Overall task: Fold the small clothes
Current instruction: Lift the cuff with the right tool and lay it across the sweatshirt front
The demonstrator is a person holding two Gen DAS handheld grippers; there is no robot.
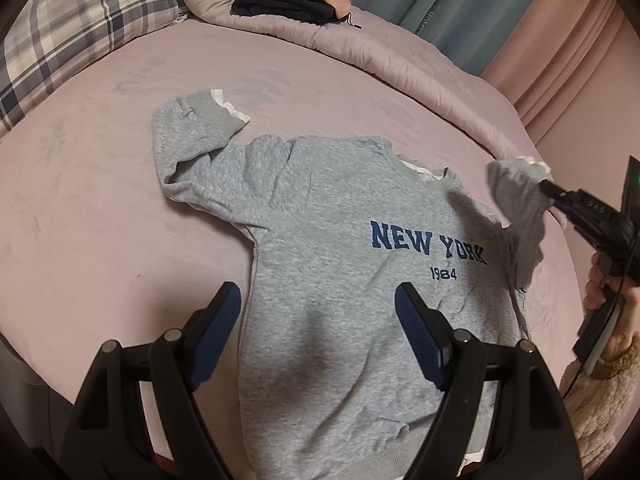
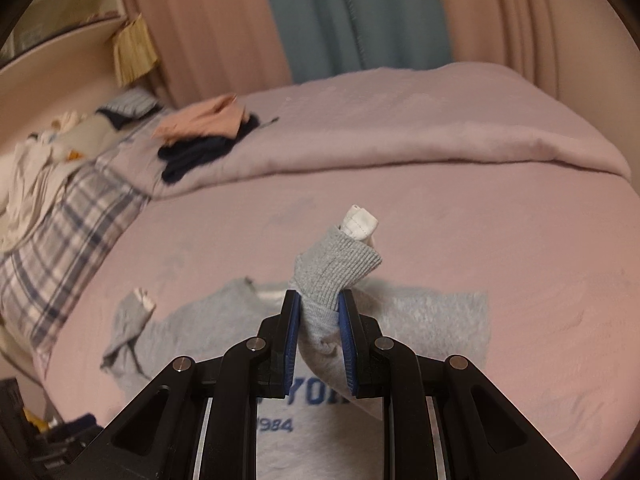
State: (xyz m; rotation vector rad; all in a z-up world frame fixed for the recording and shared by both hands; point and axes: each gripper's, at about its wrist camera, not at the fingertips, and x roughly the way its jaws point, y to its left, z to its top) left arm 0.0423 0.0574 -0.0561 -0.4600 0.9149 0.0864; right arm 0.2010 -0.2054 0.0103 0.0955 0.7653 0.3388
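Right tool pinches grey sweatshirt cuff, sleeve lifted.

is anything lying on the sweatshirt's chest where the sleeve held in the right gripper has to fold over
Nothing visible. The right gripper pinches the sleeve cuff, and the sweatshirt chest lies bare. The open left gripper hovers over the lower body, not touching.

Dim, warm indoor light; fisheye edges bend and darken, right-wrist view perhaps motion-blurred.

A home bedroom: pink-sheeted bed, plaid pillow, curtains.
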